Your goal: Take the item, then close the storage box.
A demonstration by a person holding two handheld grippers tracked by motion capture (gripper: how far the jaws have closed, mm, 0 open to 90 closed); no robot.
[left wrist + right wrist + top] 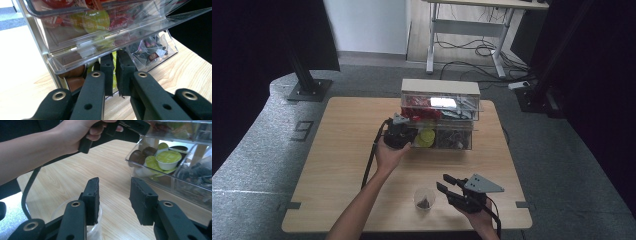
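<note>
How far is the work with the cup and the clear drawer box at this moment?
Done: a dark item already lies in the clear cup. In hand: the left gripper, nearly shut, is at the front of the lower drawer holding green and brown capsules. The right gripper is open beside the cup, holding nothing. Left, probably: moving further items.

The light wooden table (337, 150) stands on a grey carpeted floor (257, 160), and a dark number mark (303, 130) lies on the floor just off the table's left edge. Beyond the table's far left corner a black post rises from a flat base plate (309, 90), with a second black base (537, 100) past the far right corner, both set against dark curtains (592, 75). Farther back along the floor's far edge stand a white panel (367, 25) and a pale desk (472, 4) on white legs, with loose black cables (477, 50) under it and a white power strip (518, 85) near its right leg.
</note>
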